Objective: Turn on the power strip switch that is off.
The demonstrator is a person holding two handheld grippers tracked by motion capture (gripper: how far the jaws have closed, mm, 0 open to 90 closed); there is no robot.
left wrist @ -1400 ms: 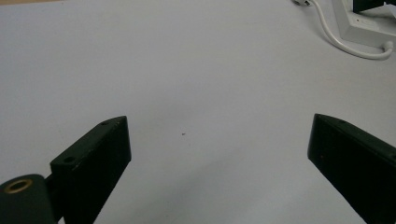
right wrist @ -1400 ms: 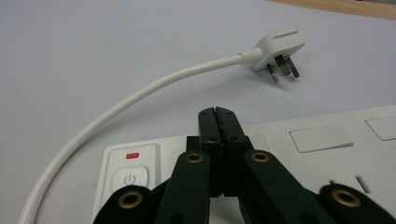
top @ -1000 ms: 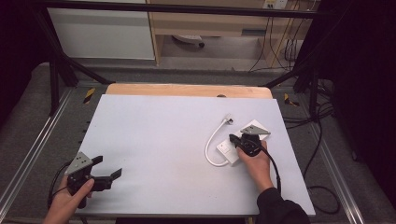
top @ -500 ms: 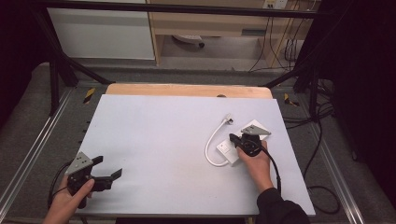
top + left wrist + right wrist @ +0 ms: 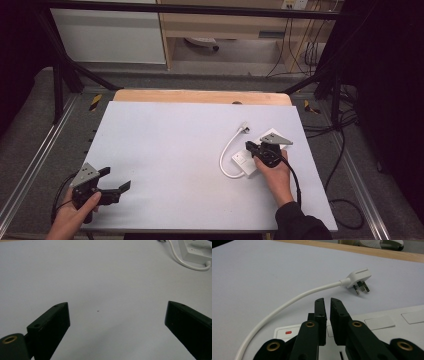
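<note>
A white power strip [image 5: 242, 163] lies on the pale table [image 5: 175, 140] at the right, and its white cable [image 5: 226, 152] curves away to a three-pin plug [image 5: 245, 127] lying loose. My right gripper [image 5: 249, 146] hangs just over the strip [image 5: 387, 322], pointing toward the plug [image 5: 358, 278]. Its jaws [image 5: 327, 302] have just been opening and stand a narrow slit apart, with nothing between them. My left gripper [image 5: 116, 178] rests at the near left corner. Its jaws are wide open [image 5: 117, 322] over bare table, and the strip [image 5: 195, 250] lies far off.
A wooden board edge [image 5: 200, 96] runs along the table's far side. Metal rails [image 5: 30, 165] flank the table on both sides. Cables [image 5: 345, 150] trail on the floor at the right. A red switch [image 5: 288, 332] marks the strip's near end.
The right gripper's jaws have parted slightly. Both hands stay where they were.
</note>
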